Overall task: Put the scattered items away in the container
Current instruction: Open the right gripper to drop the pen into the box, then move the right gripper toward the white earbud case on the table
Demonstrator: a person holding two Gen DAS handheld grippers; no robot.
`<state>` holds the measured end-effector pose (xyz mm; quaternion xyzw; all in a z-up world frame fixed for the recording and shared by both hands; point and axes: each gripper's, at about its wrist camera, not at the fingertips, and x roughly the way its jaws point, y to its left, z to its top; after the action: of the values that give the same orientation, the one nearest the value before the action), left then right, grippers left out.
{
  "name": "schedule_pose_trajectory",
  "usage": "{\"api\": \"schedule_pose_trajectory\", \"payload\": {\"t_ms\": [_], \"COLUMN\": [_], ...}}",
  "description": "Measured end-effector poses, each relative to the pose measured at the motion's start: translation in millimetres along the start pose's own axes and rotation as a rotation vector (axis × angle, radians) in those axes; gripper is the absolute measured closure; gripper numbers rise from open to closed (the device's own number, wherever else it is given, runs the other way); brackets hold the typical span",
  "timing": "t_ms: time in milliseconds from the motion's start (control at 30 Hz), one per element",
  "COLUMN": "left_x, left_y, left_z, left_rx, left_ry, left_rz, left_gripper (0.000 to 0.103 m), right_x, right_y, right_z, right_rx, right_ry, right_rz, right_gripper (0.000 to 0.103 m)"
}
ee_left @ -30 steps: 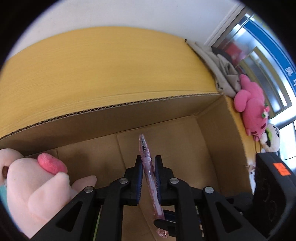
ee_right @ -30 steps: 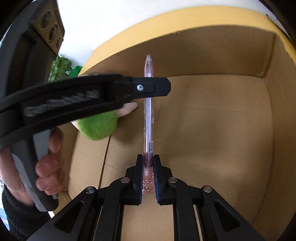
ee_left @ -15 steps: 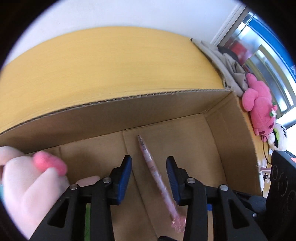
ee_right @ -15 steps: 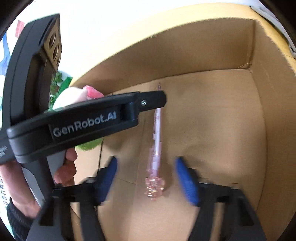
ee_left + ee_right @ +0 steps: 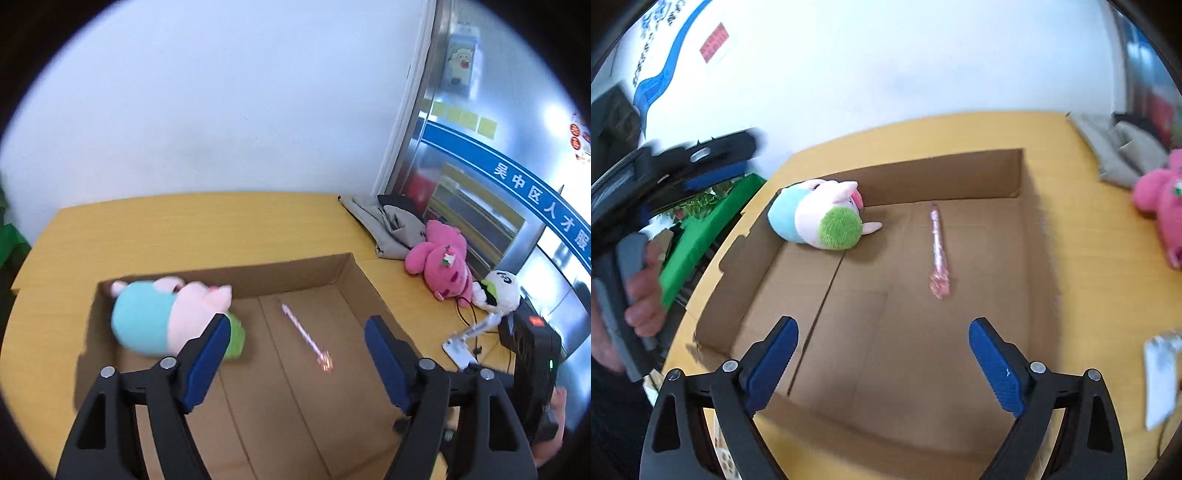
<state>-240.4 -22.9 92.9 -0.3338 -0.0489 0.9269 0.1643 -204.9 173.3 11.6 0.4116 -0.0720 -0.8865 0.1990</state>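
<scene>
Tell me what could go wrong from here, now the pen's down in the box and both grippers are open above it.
1. The pink plush and white plush lie beside a cable and a small white stand; reaching for them could snag either.
2. The pink pen lies loose on the box floor; a plush dropped on it could bury it.
3. The left gripper and right gripper both hang over the box and could collide.

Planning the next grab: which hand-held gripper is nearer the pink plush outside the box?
Right. The pink plush lies beyond the box's right wall; the right hand-held gripper hovers over the box, the left hand-held gripper beyond its far-left side.
</scene>
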Motion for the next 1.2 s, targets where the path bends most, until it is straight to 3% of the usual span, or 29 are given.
{"api": "schedule_pose_trajectory", "payload": {"t_ms": [33,267,367,567,800,1100,1167,1200], "left_x": [-17.9,-66.1,-74.8,-65.2,-58.0,-47.7,-43.1,-41.1], "left_y": [-2.2,-22.4,-21.7,-14.3,-26.8,-41.6,-41.9,-42.1], "left_z": [-15.5,-113.2,-150.2,-198.6,-218.2,-226.8,-227.2,-227.3], "left_rx": [-0.001,0.025,-0.003,-0.1,-0.124,-0.138,-0.152,-0.155], "left_ry": [-0.014,0.037,0.076,0.155,0.187,0.212,0.221,0.225], "left_rz": [0.007,0.066,0.003,-0.008,-0.061,-0.143,-0.167,-0.172], "left_gripper": [0.026,0.026,0.026,0.026,0.026,0.026,0.026,0.026], "right_x": [-8.3,-67.1,-69.1,-47.5,-22.4,3.2,2.9,2.0], "right_y": [-19.8,-16.8,-21.6,-34.6,-36.4,-37.3,-35.8,-36.2], "right_z": [16.0,-45.6,-74.6,-126.4,-133.1,-140.8,-141.8,-142.8], "right_rx": [-0.007,-0.064,-0.068,-0.05,-0.031,-0.028,-0.051,-0.057], "right_ry": [-0.011,-0.071,-0.041,0.059,0.067,0.117,0.118,0.115], "right_rz": [-0.004,-0.009,-0.017,-0.069,-0.068,-0.12,-0.134,-0.131], "right_gripper": [0.007,0.006,0.006,0.007,0.012,0.037,0.051,0.052]}}
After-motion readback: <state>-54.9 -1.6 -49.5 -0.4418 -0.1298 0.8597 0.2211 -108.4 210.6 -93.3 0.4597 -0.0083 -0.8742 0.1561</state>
